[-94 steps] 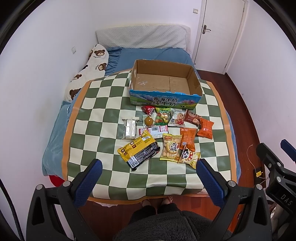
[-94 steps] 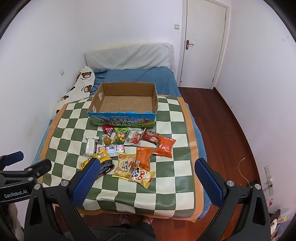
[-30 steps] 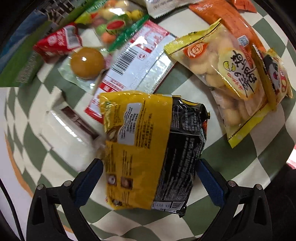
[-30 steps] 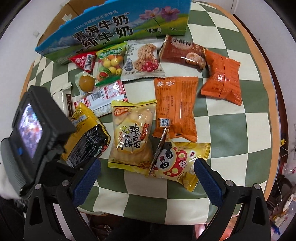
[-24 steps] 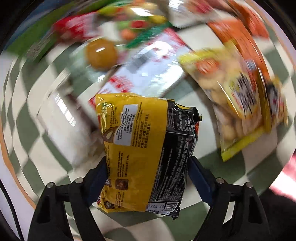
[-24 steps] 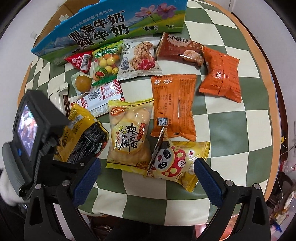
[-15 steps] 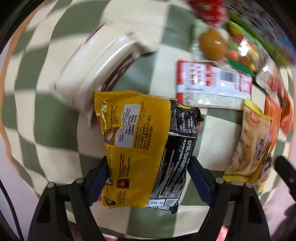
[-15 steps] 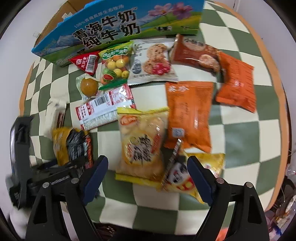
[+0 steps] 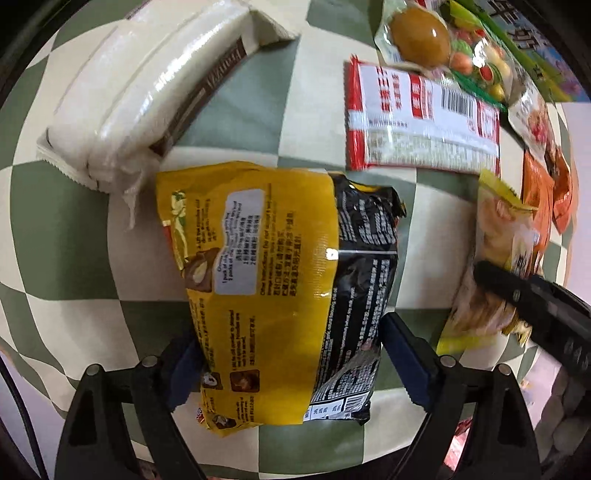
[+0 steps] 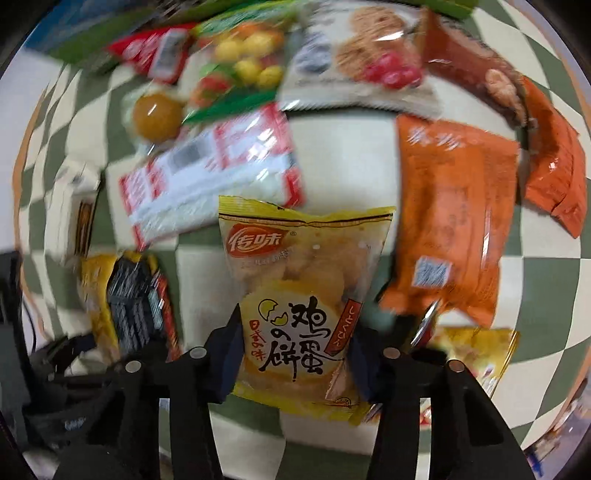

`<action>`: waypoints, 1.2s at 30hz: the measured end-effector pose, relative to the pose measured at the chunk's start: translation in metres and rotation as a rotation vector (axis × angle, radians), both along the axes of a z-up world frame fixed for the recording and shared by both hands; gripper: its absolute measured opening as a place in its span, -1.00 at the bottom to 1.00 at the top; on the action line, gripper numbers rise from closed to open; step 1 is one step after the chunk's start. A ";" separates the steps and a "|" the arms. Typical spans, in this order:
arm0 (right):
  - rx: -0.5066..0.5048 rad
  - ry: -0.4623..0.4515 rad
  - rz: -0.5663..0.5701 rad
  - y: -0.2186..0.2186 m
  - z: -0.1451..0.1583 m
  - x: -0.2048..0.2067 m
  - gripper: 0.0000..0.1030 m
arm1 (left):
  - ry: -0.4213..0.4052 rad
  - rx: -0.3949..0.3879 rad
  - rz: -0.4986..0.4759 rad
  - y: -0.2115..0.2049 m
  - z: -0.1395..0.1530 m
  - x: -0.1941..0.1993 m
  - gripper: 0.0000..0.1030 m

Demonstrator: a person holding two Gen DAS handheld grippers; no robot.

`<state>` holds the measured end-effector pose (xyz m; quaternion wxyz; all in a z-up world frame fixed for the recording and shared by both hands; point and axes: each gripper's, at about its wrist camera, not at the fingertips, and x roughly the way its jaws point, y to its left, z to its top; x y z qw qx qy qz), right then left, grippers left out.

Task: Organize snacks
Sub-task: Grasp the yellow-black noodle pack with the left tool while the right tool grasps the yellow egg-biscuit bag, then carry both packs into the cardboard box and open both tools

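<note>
My left gripper (image 9: 288,354) has its 2 blue pads pressed against the sides of the yellow-and-black noodle pack (image 9: 280,295), closed in on it at 6 o'clock in the left wrist view, the pack's lower half between the fingers and its top edge reaching toward the middle of the frame. My right gripper (image 10: 295,354) is likewise drawn in on the yellow egg-cracker bag (image 10: 299,295), a pad touching each side of the bag near its bottom at 6 o'clock in the right wrist view. Both packs sit over the green-and-cream checkered cloth (image 9: 66,236); whether they are lifted clear of it I cannot tell. In the right wrist view the noodle pack shows again at 8 o'clock, just beside the egg-cracker bag, and a second yellow bag (image 10: 476,354) lies at 4 o'clock, partly hidden behind my right finger. Farther out, a large orange packet (image 10: 454,221) lies at 2 o'clock, with a smaller orange packet (image 10: 554,170) just beyond it. A red-and-white packet with a barcode (image 9: 424,118) lies at 1 o'clock in the left wrist view, near the noodle pack's far corner, and a cream-white wrapped bar (image 9: 147,85) lies at 11 o'clock, its near end touching the pack's top left corner. Farthest off, at 12 to 1 o'clock, are a brown egg in clear wrap (image 9: 421,33) and a green bag of coloured candies (image 9: 484,66), both blurred in the right wrist view.
</note>
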<state>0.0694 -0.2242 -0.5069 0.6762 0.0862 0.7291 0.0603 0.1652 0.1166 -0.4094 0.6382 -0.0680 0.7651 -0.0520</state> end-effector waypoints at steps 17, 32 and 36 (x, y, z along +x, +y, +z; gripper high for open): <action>0.038 0.047 -0.028 0.006 0.001 -0.010 0.31 | -0.044 0.034 -0.055 -0.063 -0.052 -0.043 0.74; -0.100 -0.040 -0.033 0.031 0.007 -0.035 -0.07 | -0.111 0.069 -0.067 -0.096 -0.065 -0.087 0.62; -0.085 -0.077 -0.029 0.023 0.026 -0.049 -0.15 | -0.131 0.061 -0.048 -0.100 -0.049 -0.104 0.62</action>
